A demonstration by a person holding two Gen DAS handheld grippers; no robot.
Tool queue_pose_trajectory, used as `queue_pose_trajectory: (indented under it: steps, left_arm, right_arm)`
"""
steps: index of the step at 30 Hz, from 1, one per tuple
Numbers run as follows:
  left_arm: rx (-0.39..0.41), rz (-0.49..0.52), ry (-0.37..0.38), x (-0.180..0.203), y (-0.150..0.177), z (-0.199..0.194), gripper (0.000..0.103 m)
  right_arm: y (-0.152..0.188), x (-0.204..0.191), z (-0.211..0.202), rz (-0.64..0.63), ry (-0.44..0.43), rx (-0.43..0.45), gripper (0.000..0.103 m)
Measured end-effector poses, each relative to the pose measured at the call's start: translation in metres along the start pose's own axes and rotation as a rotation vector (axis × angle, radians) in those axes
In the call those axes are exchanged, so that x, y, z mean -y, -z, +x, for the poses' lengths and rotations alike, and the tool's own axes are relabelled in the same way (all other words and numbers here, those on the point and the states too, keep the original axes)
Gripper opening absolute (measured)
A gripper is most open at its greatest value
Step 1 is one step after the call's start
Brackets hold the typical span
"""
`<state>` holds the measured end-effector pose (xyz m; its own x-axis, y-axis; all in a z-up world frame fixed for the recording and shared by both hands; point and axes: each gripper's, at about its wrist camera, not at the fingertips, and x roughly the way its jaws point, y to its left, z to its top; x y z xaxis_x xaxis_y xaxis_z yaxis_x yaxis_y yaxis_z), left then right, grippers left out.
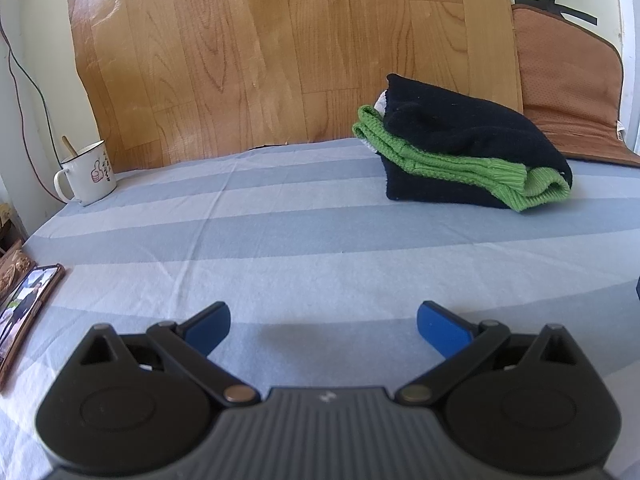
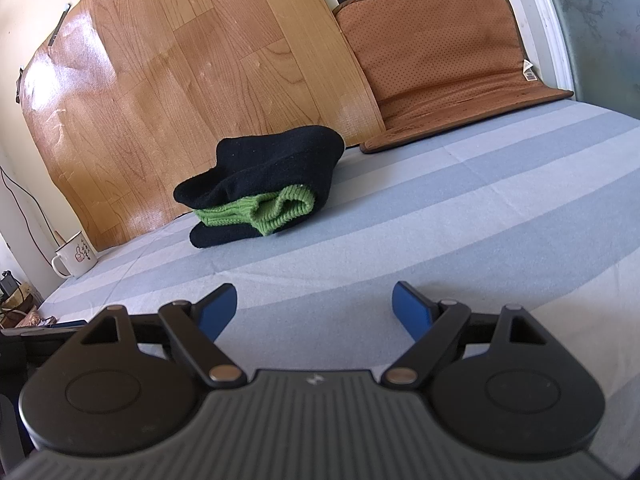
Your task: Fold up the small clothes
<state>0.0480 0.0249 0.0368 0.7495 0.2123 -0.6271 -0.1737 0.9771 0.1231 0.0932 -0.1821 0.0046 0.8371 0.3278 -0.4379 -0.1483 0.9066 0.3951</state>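
toward the back of the striped bed sheet (image 1: 280,248), close to the wood-grain panel (image 1: 280,40) on the wall, sits a folded black and green knit garment (image 1: 472,152), stacked in layers with green ribbed cuffs sticking out of its near side. in the left wrist view it lies ahead and off to the right, its long axis slanting from far-left to near-right; in the right wrist view the same bundle (image 2: 260,188) lies ahead and to the left. so it sits between the two lines of sight, well apart from both, and neither looks clearly nearer. the left gripper (image 1: 323,330) hovers low over bare sheet, jaws spread wide, holding nothing. the right gripper (image 2: 314,312) is likewise wide open and empty, tilted a little. the fold looks finished, by my reading. an enamel mug (image 1: 86,174) stands at the far left.
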Motion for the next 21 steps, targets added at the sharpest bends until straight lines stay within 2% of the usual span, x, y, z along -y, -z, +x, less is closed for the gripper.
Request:
queue_pose_trajectory:
  steps: [21]
  left_arm:
    - [0.011,0.020,0.010,0.0027,0.0000,-0.0015,0.103]
  right_arm:
    - [-0.0001,0.0001,0.0001,0.000,0.000,0.000,0.087]
